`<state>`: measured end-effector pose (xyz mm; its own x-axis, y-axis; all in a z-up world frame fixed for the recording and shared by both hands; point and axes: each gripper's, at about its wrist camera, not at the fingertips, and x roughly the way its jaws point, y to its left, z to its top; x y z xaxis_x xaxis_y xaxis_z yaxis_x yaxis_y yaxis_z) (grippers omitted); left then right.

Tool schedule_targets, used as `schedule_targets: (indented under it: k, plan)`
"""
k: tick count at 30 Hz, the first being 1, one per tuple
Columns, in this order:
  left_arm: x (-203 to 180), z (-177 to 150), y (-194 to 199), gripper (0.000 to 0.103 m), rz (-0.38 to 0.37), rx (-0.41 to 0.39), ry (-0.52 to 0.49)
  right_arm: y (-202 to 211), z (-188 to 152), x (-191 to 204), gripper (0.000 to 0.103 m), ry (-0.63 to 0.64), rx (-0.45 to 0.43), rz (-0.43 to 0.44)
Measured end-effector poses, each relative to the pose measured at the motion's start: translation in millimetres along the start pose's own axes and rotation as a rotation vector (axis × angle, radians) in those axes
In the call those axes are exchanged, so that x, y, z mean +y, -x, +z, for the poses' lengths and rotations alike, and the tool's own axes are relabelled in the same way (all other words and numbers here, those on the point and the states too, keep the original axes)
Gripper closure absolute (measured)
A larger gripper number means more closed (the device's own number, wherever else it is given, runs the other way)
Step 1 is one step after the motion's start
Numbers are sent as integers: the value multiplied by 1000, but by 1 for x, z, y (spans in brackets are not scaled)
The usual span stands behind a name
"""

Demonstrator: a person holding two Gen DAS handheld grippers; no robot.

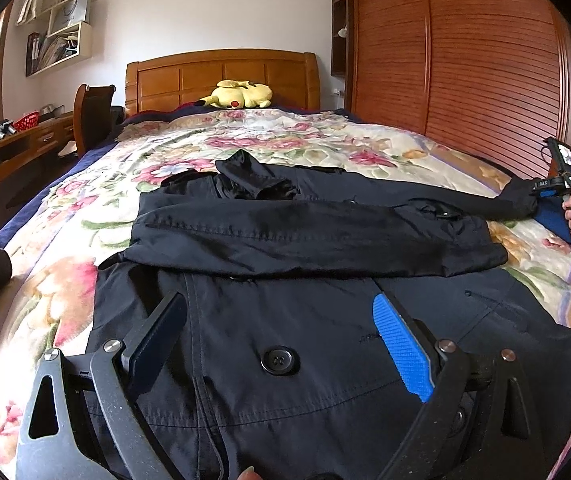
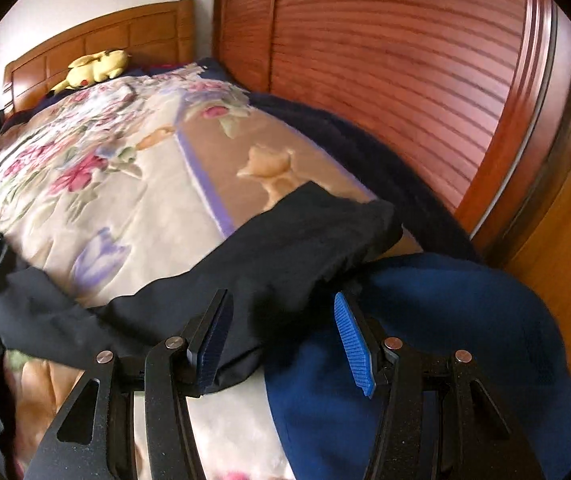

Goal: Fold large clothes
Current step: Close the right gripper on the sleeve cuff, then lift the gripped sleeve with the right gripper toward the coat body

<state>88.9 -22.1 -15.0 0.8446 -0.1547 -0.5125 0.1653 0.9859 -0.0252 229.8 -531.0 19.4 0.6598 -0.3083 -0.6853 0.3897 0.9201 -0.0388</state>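
The black coat (image 1: 285, 320) lies flat on the flowered bedspread (image 1: 85, 208), one sleeve folded across its chest, directly under the left gripper (image 1: 281, 336), whose jaws stand apart above the cloth and hold nothing. The other sleeve (image 2: 285, 248) stretches to the bed's edge, just ahead of the right gripper (image 2: 281, 332); its jaws are half apart and empty. Beyond them a yellow plush toy (image 1: 239, 94) rests by the wooden headboard (image 1: 221, 76).

Bedroom, white wall (image 1: 213, 8). Wooden headboard (image 1: 221, 76), floral bedspread (image 1: 285, 136), yellow plush toy (image 1: 239, 94). Slatted wooden wardrobe (image 1: 465, 48) right; wall shelves (image 1: 59, 28), desk (image 1: 13, 148) and chair (image 1: 91, 114) left. Daylight.
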Motion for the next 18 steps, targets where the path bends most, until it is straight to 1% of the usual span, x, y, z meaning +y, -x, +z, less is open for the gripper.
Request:
schedule_targets:
  k: [1, 2, 4, 6, 7, 8, 10, 11, 13, 18]
  plan:
    - [0, 0, 0, 8, -1, 2, 1, -4, -1, 2, 52, 5, 7, -6]
    - [1, 0, 0, 8, -2, 3, 3, -7, -2, 5, 57, 17, 12, -16]
    - [1, 0, 0, 8, -3, 5, 4, -13, 2, 11, 62, 30, 12, -72]
    - [1, 0, 0, 8, -4, 6, 3, -13, 4, 13, 69, 33, 3, -87]
    - [1, 0, 0, 8, -3, 5, 3, -13, 6, 15, 76, 37, -9, -88]
    - [1, 0, 0, 8, -3, 5, 1, -9, 6, 18, 87, 46, -24, -78]
    - [1, 0, 0, 8, -4, 4, 0, 1, 8, 27, 94, 72, -69, -81]
    - [1, 0, 0, 8, -4, 2, -1, 10, 8, 30, 97, 84, -97, -75]
    - [1, -1, 0, 8, -3, -1, -1, 33, 7, 41, 98, 110, -149, -57]
    - [2, -1, 6, 8, 1, -19, 2, 82, 5, 69, 99, 177, -226, 0]
